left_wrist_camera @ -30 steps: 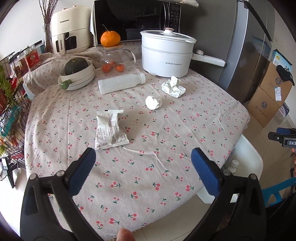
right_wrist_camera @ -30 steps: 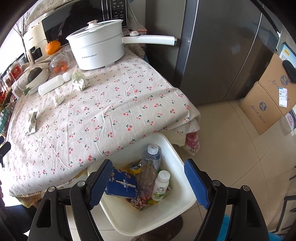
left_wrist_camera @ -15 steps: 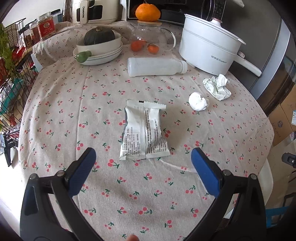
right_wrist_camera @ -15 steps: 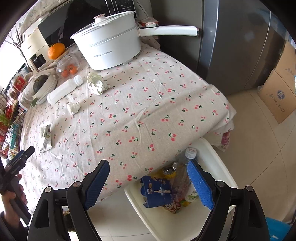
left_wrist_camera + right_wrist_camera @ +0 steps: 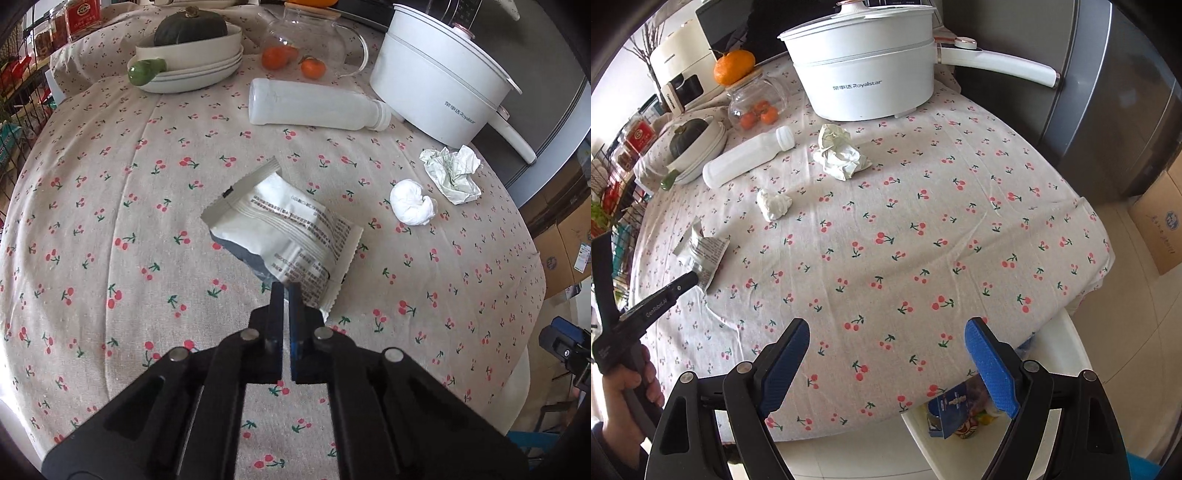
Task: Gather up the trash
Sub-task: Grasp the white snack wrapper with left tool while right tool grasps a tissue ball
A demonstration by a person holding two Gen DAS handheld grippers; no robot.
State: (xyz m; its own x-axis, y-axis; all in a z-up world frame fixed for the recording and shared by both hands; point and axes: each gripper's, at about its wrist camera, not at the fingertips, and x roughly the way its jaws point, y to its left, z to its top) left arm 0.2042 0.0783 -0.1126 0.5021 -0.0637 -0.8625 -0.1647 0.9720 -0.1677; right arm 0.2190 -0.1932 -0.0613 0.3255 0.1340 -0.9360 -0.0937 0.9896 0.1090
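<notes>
The left tongs (image 5: 283, 295) are clamped on the near edge of the crinkled white printed snack wrapper (image 5: 291, 236), which tilts up off the cherry-print table (image 5: 110, 206). To its right lie a small white tissue wad (image 5: 412, 207) and a crumpled pale paper ball (image 5: 452, 172); beyond it, a white plastic bottle (image 5: 314, 105) lies on its side. The right tongs (image 5: 886, 369) hang spread wide, holding nothing, above the table's near edge and the white bin (image 5: 1067, 354).

Right tongs (image 5: 886, 365) spread wide, left tongs (image 5: 690, 279) gripping wrapper (image 5: 701, 251)
</notes>
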